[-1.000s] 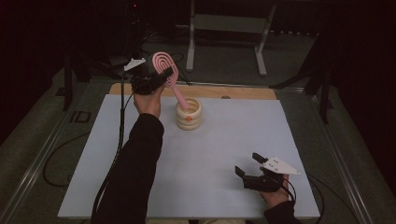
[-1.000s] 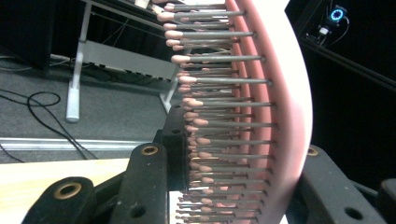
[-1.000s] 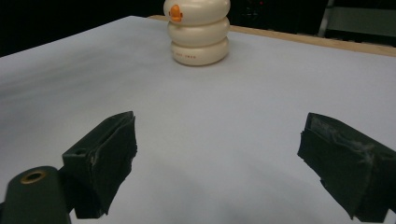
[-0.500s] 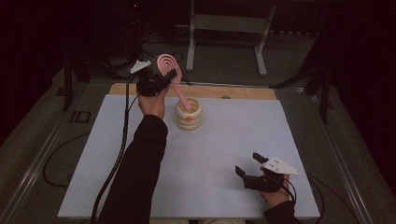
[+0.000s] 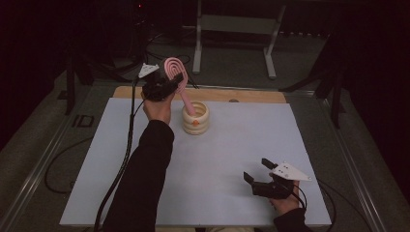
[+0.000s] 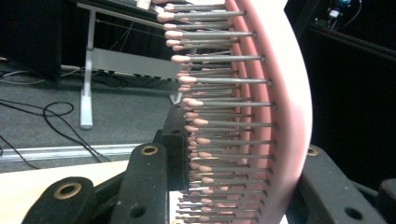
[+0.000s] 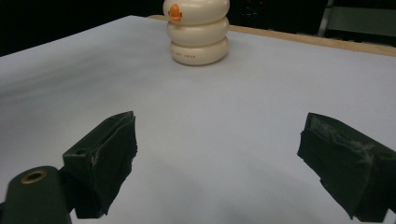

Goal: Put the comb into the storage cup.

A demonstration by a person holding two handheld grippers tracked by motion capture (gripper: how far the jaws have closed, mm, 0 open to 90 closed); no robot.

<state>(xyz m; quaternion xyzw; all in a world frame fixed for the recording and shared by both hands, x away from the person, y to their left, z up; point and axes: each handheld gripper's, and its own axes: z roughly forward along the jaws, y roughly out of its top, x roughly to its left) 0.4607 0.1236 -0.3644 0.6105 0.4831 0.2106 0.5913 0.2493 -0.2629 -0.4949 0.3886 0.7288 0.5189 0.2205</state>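
Note:
My left gripper (image 5: 167, 84) is shut on a pink hairbrush (image 5: 173, 67), held up over the table's far side. The brush's handle slants down and its lower end reaches into the mouth of a cream ribbed holder (image 5: 196, 121) with an orange mark. In the left gripper view the brush's head (image 6: 280, 116), with its metal bristles, stands between the black jaws. My right gripper (image 5: 256, 169) rests open near the table's front right, with nothing between its fingers. Seen from the right gripper (image 7: 224, 158), the holder (image 7: 198, 32) stands far ahead.
The white table top (image 5: 241, 140) has a wooden strip (image 5: 251, 95) along its far edge. A metal stand (image 5: 232, 29) and cables lie on the floor beyond. A cable trails from the left gripper down along the sleeve.
The left hand with the hairbrush has shifted slightly to the right, toward the holder. The right hand has kept still.

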